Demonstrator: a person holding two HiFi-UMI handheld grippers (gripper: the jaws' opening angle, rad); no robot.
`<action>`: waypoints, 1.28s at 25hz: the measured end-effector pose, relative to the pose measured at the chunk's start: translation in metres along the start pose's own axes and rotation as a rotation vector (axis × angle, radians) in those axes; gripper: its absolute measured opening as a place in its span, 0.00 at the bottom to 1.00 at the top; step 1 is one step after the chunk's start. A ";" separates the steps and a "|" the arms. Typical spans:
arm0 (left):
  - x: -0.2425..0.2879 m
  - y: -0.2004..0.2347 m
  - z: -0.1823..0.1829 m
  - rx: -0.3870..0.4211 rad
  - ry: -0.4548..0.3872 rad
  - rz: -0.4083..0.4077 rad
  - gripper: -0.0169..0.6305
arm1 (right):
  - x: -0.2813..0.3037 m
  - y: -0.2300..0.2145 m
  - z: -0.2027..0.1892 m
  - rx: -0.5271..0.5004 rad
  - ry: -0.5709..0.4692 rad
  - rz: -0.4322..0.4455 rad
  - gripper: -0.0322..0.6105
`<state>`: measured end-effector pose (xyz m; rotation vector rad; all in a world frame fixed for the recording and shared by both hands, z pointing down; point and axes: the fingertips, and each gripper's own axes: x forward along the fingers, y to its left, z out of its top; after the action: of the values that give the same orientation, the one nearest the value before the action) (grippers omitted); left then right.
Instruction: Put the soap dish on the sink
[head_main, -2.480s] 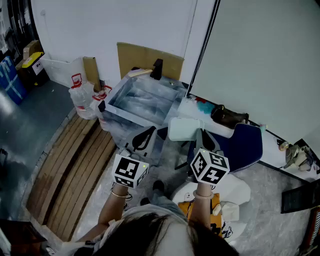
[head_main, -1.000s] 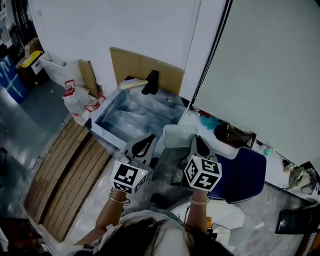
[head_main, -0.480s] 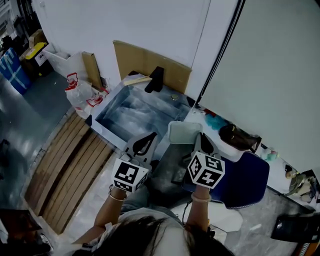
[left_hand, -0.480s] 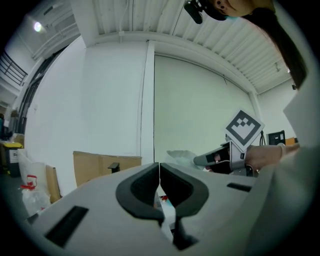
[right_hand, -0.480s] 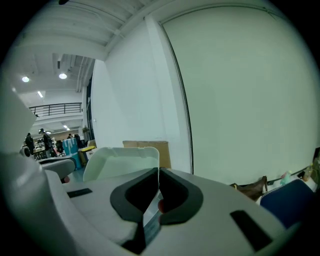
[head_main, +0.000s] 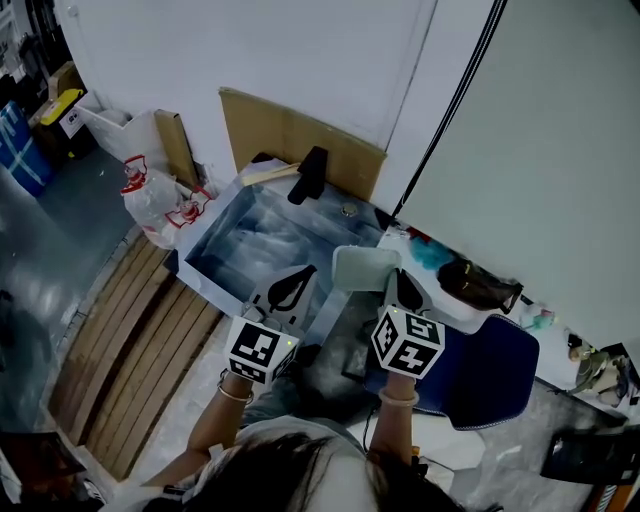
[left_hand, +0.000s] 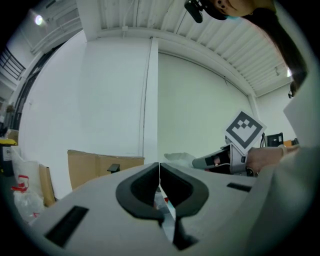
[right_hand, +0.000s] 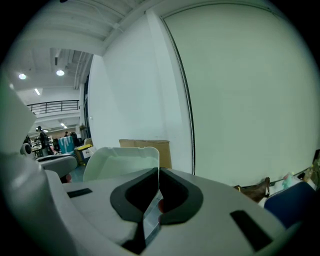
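Soap dish (head_main: 365, 268): pale, shallow tray with rounded corners, held up at the sink's right edge. It is level with the sink's near corner, next to the counter strip that runs off to the right. Whether it touches the rim cannot be told from the head view.

Right gripper (head_main: 398, 287) is clamped on the dish's right edge. The right gripper view shows both jaws pressed on the thin wall, with the tray standing up to the left of them. The head view shows only the tray's top and the gripper body behind it.

Left gripper (head_main: 290, 291) is at the sink's near rim, left of the dish and not touching it. The left gripper view shows its jaws pressed together with nothing between them. That view also catches the right gripper's marker cube and the hand holding it off to the right.

Sink (head_main: 215, 233): steel basin, its inside looks wet or reflective. A black faucet (head_main: 312, 168) is at its far rim. A cardboard sheet (head_main: 300, 135) leans on the wall behind the sink. A white bag with red print (head_main: 150, 198) is on the floor to the sink's left. Wooden slats (head_main: 140, 350) are near-left of the sink. On the right counter there is a brown bag (head_main: 482, 286), and a blue chair (head_main: 490, 372) stands nearer than that.
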<state>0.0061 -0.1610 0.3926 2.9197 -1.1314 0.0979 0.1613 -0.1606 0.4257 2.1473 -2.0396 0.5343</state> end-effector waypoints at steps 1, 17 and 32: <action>0.004 0.003 0.000 -0.001 -0.001 -0.007 0.04 | 0.004 0.000 0.001 0.000 0.002 -0.005 0.09; 0.055 0.048 -0.008 -0.044 -0.008 -0.129 0.04 | 0.057 0.005 0.004 -0.017 0.033 -0.113 0.09; 0.101 0.053 -0.023 -0.080 0.028 -0.131 0.04 | 0.099 -0.020 -0.007 -0.021 0.096 -0.113 0.09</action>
<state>0.0439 -0.2677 0.4215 2.9020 -0.9154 0.0902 0.1819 -0.2500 0.4687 2.1650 -1.8543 0.5856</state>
